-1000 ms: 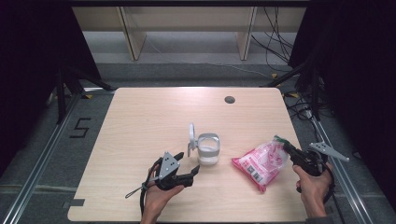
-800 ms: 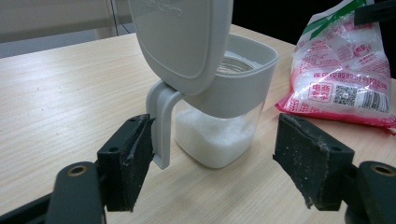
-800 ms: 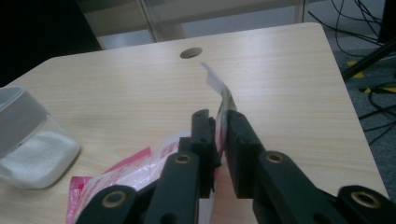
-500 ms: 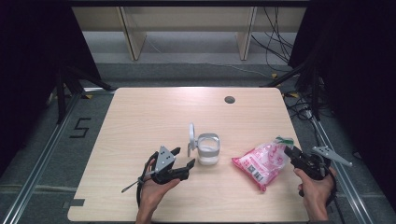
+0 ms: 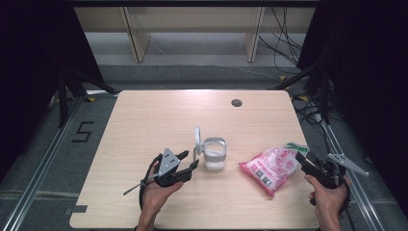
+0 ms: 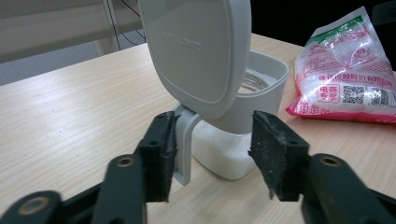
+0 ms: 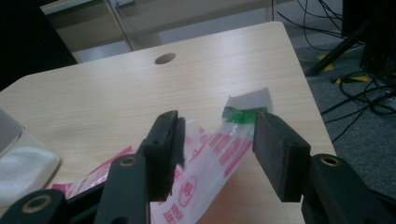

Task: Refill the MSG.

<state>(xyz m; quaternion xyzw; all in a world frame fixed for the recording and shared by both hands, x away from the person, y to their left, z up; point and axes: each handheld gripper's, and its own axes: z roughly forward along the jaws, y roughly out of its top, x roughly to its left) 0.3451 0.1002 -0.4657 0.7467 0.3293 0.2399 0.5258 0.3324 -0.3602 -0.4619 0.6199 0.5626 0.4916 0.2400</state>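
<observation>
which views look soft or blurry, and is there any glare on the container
High view: dark surroundings, table evenly lit. Left gripper view: container fairly sharp, soft sheen on its raised lid, near jaws soft. Right gripper view: bag blurred.

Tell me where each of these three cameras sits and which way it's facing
High view: fixed above the person's side, looking forward and down on the table; both hands with left gripper and right gripper enter from below.
Left gripper view: rides on the left gripper, looking along its jaws at the white container with raised lid.
Right gripper view: rides on the right gripper, looking over the pink bag toward the table's far edge.
Shared: left gripper and high views both show container and bag.
</observation>
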